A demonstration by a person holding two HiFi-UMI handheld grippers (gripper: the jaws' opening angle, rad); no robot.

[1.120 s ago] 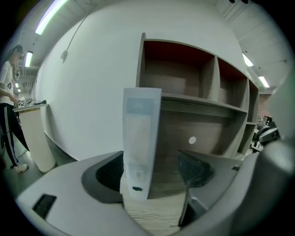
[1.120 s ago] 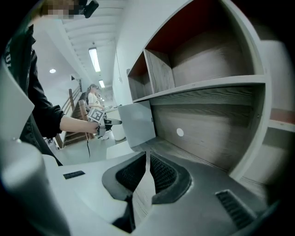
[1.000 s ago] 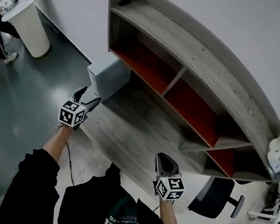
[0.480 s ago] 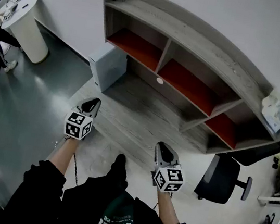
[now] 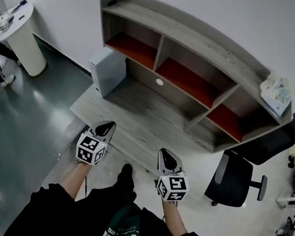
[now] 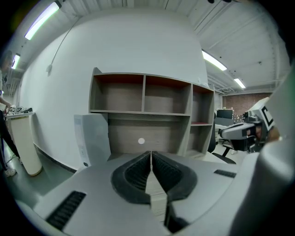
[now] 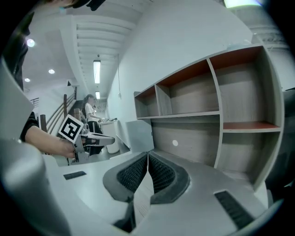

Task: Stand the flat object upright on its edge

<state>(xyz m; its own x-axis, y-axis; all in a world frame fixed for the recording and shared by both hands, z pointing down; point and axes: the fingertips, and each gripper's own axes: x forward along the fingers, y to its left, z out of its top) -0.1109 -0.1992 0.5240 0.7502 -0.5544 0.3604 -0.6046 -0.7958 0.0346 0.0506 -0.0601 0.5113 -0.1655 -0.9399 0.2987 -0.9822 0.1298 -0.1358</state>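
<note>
**Wooden surface lying bare, grey panel already standing at its left end**

Both pairs of jaws are closing right down on nothing. The ribbed pads of the left gripper (image 5: 106,129) are meeting along a thin seam, and only wood grain is showing beyond them. The right gripper (image 5: 166,158) is reading the same, pads together and empty. Both are hovering over the near edge of the surface (image 5: 137,113), in the lower middle of the head view. Their tips are pointing toward the shelf unit (image 5: 202,51).

From there the one flat thing in sight, a grey panel (image 5: 110,72), is lying ahead and toward the upper left of the frame, well apart from both tips. It is sitting at the left end of the surface, just beside the shelf unit's left wall. Whether it is leaning on that wall I cannot tell. Its long axis is running up and down, so it is probably resting on an edge already and the task is looking done.

The left gripper is hanging nearer to it. Any further reach would be going forward and leftward.
</note>
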